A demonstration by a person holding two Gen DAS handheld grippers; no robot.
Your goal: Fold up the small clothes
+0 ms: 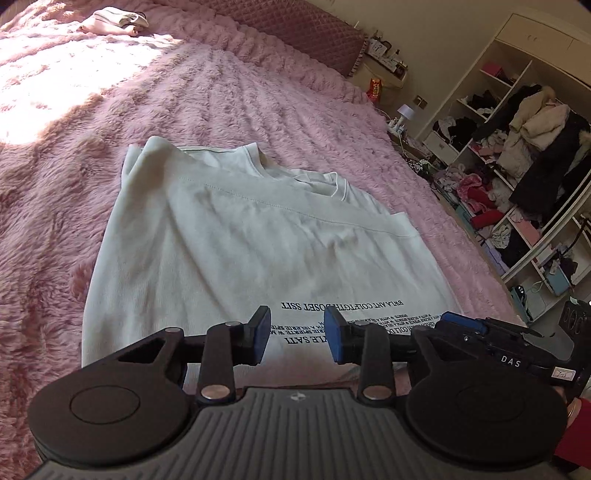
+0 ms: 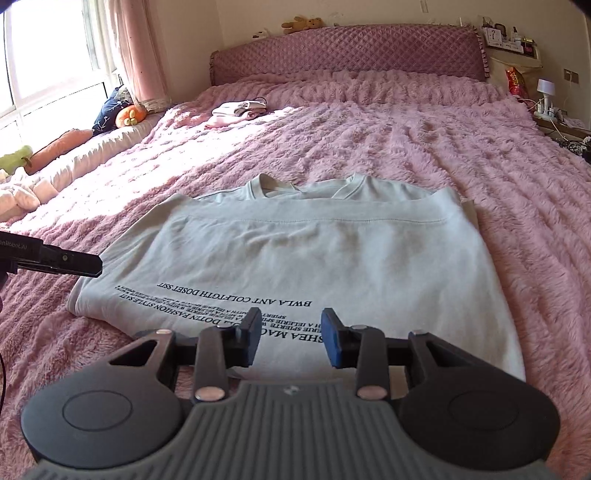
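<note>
A pale grey-white T-shirt (image 1: 240, 240) (image 2: 314, 251) lies folded on the fluffy pink bedspread (image 1: 74, 184) (image 2: 480, 147). Its hem is doubled up towards the collar, and upside-down black lettering runs along its near edge. My left gripper (image 1: 297, 336) hovers over that near edge, open, with nothing between its blue pads. My right gripper (image 2: 291, 338) is open too, above the printed lines and gripping no cloth. Each view catches the other tool at its side: the right gripper (image 1: 491, 332) and the left gripper (image 2: 74, 264).
A small stack of folded clothes (image 1: 114, 20) (image 2: 240, 109) lies far up the bed near the quilted headboard (image 2: 351, 55). An open wardrobe (image 1: 517, 166) stuffed with clothes stands right of the bed. Plush toys (image 2: 129, 114) line the window side. A red sleeve (image 1: 576, 435) shows.
</note>
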